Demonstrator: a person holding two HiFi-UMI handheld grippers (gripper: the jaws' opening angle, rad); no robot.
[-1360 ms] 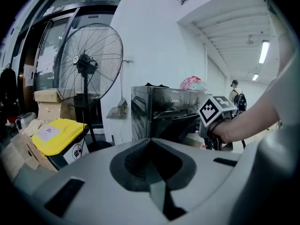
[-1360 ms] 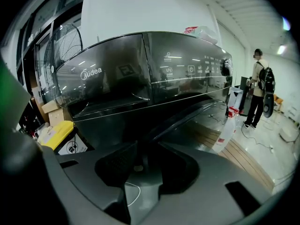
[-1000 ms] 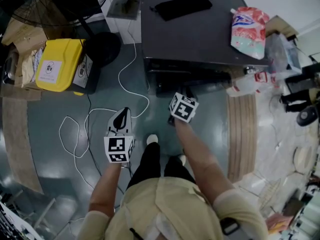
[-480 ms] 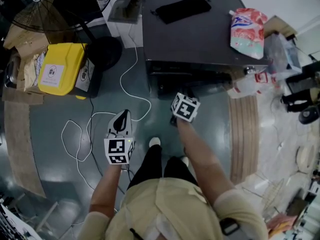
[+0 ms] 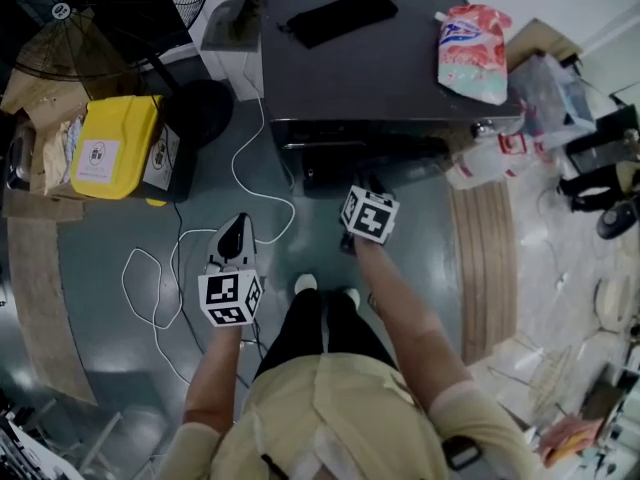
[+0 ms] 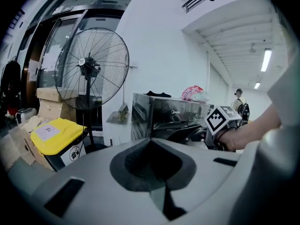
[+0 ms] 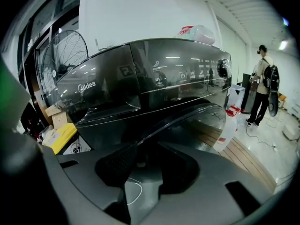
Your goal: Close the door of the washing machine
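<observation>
Black washing machine [image 5: 380,73], yellow bin [image 5: 105,143]

- A pouch [image 5: 472,53] and a flat item [image 5: 338,16] lie on the washing machine [image 5: 380,78].
- A fan [image 5: 110,18] and a bin [image 5: 108,146] stand to its left, a bottle [image 5: 488,163] to its right.
- A cable [image 5: 160,268] lies on the floor [image 5: 90,268] before the bin.

the washing machine [image 7: 140,78] has a dark, glossy front that mirrors the ceiling lights; its top looks smooth and duller. its door [image 7: 206,118] is clear, tinted and shiny, plastic or glass — which of the two cannot be told. the floor [image 5: 100,258] is smooth and polished, with a soft sheen. the bin [image 5: 108,143] has a yellow plastic lid, the boxes [image 5: 30,88] are plain brown cardboard, the pouch [image 5: 472,53] is glossy printed film. the fan [image 6: 91,67] cage is thin metal wire. the right gripper [image 7: 140,168] shell is matt grey plastic — its pads [image 7: 112,165] black and finely ribbed.
</observation>
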